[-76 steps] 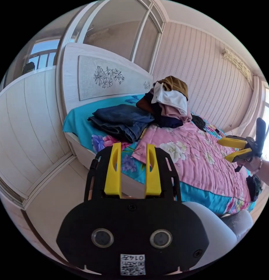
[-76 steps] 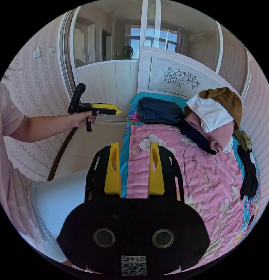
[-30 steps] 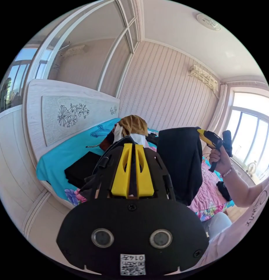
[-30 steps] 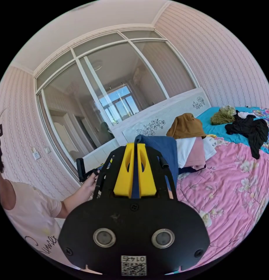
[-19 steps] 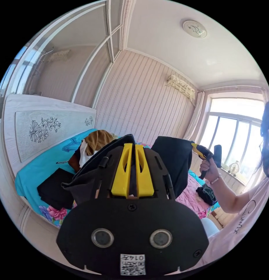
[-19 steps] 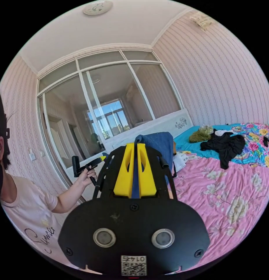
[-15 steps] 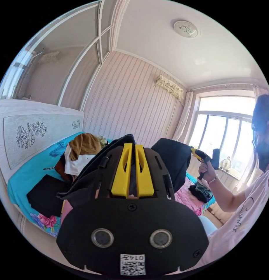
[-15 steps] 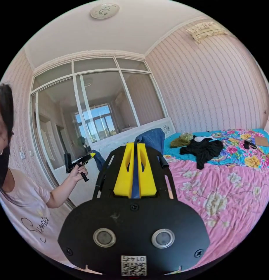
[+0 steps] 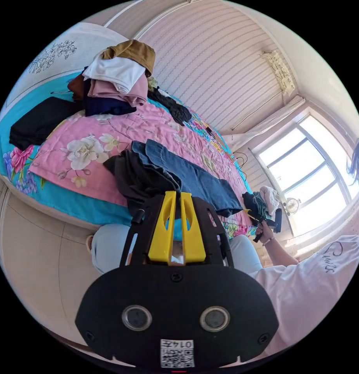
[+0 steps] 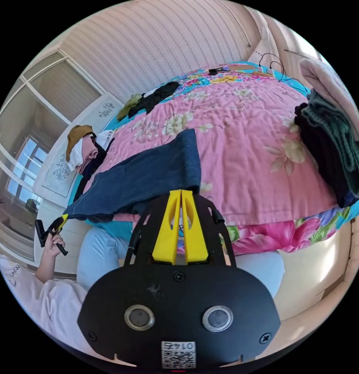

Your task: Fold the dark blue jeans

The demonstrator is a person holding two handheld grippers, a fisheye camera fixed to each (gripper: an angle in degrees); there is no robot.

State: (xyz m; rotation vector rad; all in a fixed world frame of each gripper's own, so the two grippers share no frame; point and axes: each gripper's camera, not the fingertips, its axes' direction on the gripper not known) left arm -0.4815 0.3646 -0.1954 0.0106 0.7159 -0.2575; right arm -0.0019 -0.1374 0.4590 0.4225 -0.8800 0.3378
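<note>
The dark blue jeans (image 9: 187, 175) lie stretched along the near edge of the pink flowered quilt (image 9: 109, 128), partly bunched at one end. My left gripper (image 9: 174, 193) is shut on that bunched end, its yellow jaws pressed together at the cloth. In the right gripper view the jeans (image 10: 148, 175) run from my right gripper (image 10: 181, 191), shut on their nearer edge, to the left gripper (image 10: 64, 219) in a hand at the far corner. The right gripper (image 9: 249, 213) also appears in the left gripper view, at the jeans' other end.
A pile of mixed clothes (image 9: 117, 78) and a folded dark garment (image 9: 39, 120) sit near the headboard. A black garment (image 10: 156, 95) lies at the far side, and more clothes (image 10: 335, 148) are stacked at the foot. The person's legs (image 9: 105, 249) press against the bed's edge.
The jeans were hanging in the air between the raised grippers; now they are down and spread on the quilt. Both grippers have come down to the bed's edge, still shut.
</note>
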